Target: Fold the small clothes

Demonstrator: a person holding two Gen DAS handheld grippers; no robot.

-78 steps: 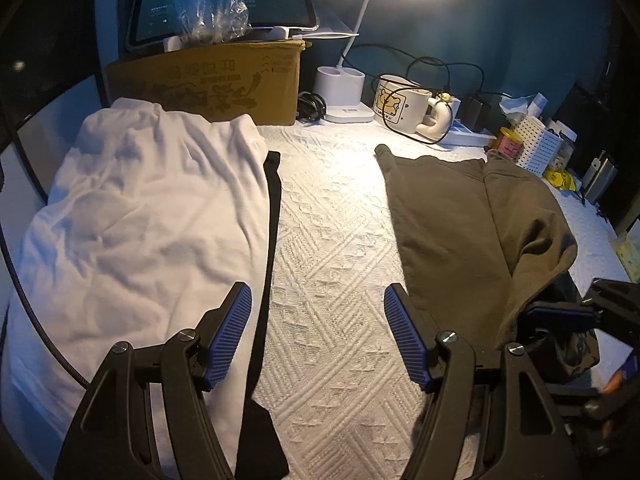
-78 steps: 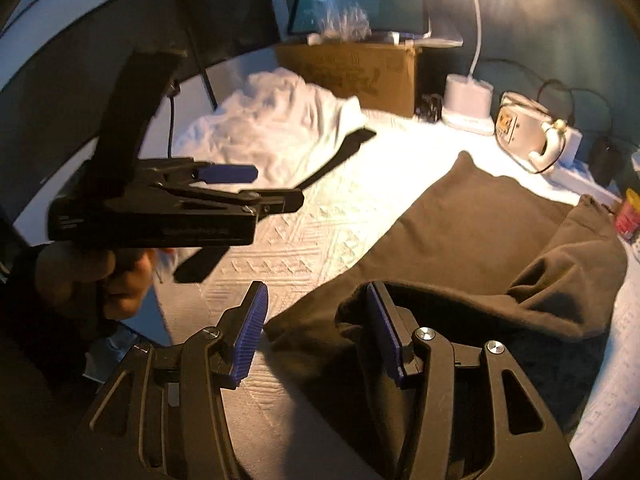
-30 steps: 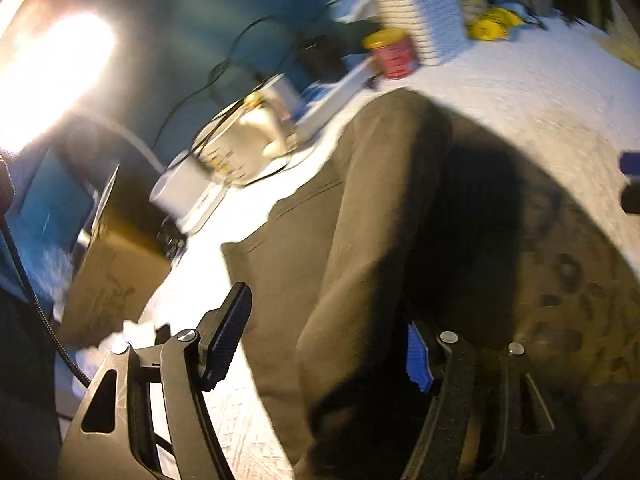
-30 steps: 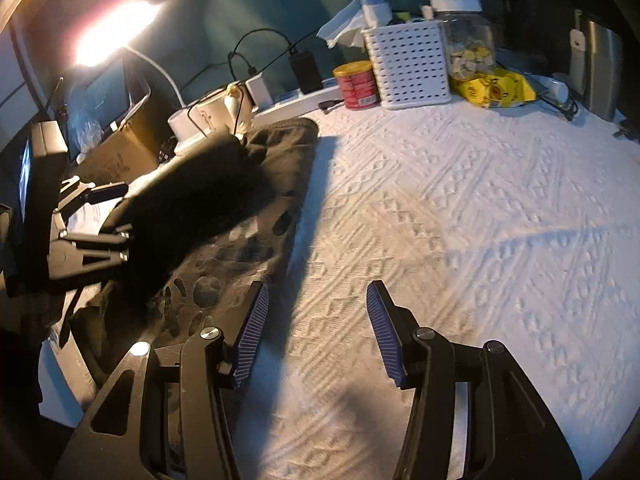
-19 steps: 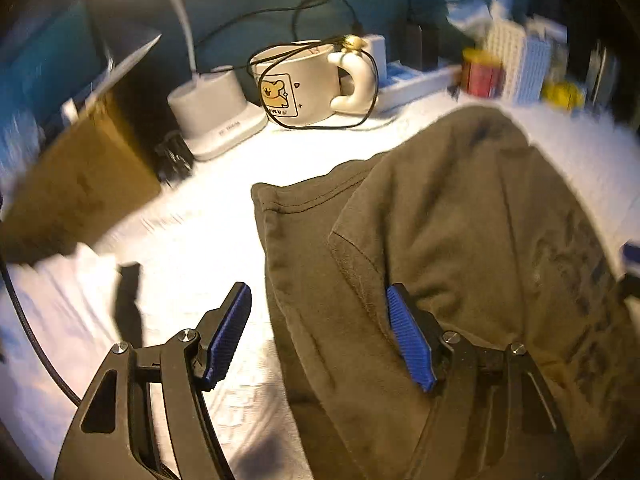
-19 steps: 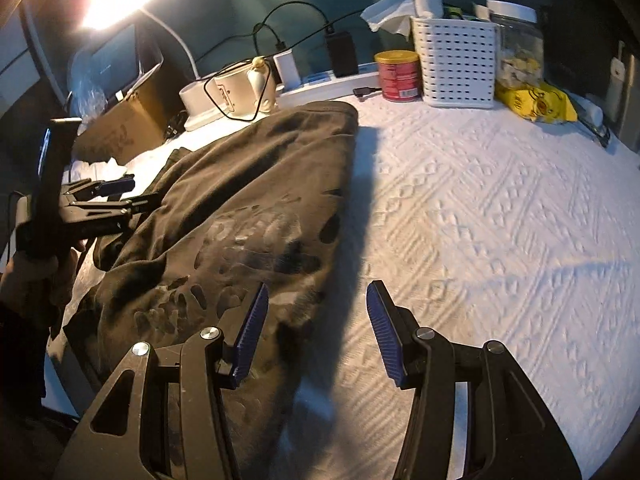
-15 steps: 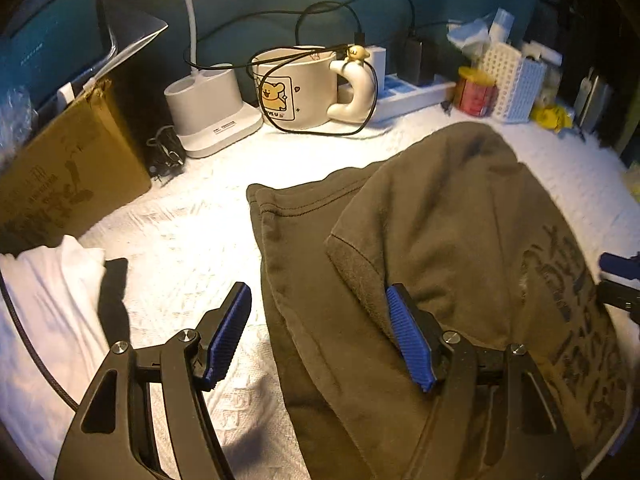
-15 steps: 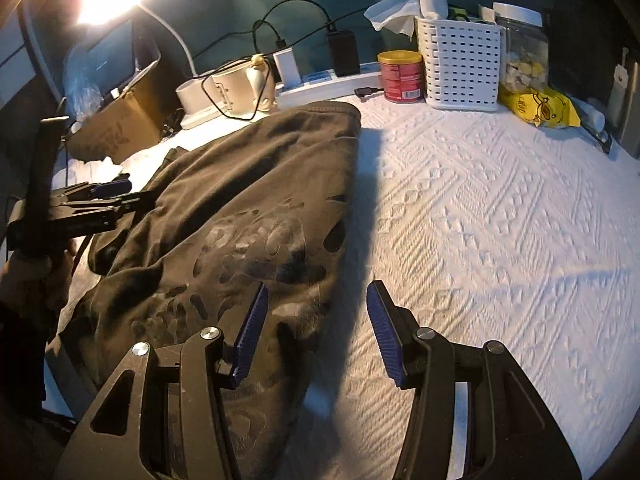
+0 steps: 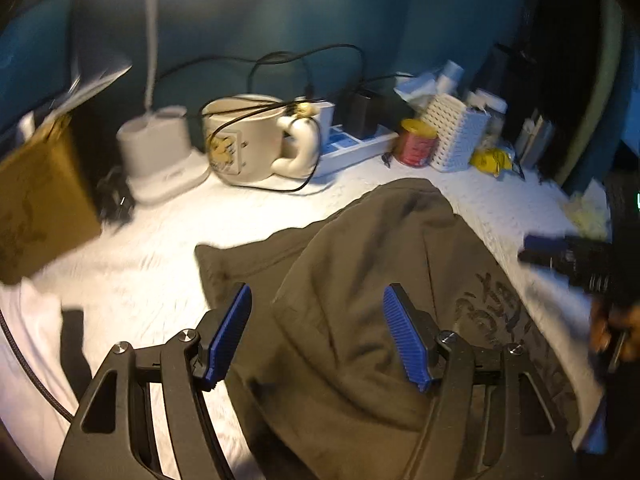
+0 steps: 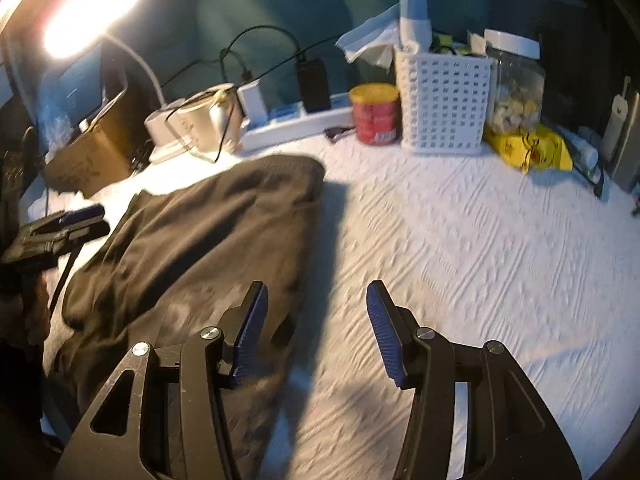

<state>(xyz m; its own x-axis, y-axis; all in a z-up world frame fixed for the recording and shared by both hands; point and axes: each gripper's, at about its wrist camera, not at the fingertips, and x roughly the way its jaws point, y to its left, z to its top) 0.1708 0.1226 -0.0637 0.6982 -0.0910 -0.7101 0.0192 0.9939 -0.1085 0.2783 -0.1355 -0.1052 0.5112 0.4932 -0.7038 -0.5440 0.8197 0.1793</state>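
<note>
Olive-brown cotton T-shirt (image 9: 360, 320) with a dark printed graphic: soft, light, limp, no stiffness of its own. Lies partly folded on white quilted tabletop cover (image 10: 460, 240), one layer doubled over another, far end towards the clutter at the wall. Expect sagging and bunching when lifted by one point; judged unlikely to slip between ribbed blue pads.

Left gripper (image 9: 316, 332): fingers spread, poised above the doubled layer, pinching nothing. Right gripper (image 10: 314, 330): fingers spread, nothing between them, left finger over the shirt's near edge, right finger over bare cover.

Take hold at a hem or at a fold corner, two layers at once, one gripper per corner, to keep the edge straight.

Edges and room:
- Wide bare cover to the right of the shirt; best room for laying a fold.
- Far edge close to cream ceramic mug (image 9: 248, 144) with a looped black cable, red tin (image 10: 376, 114) and white perforated plastic basket (image 10: 444, 108); avoid sweeping fabric there.
- Brown cardboard box (image 9: 36, 208) and white garment (image 9: 28, 332) at left; little room.
</note>
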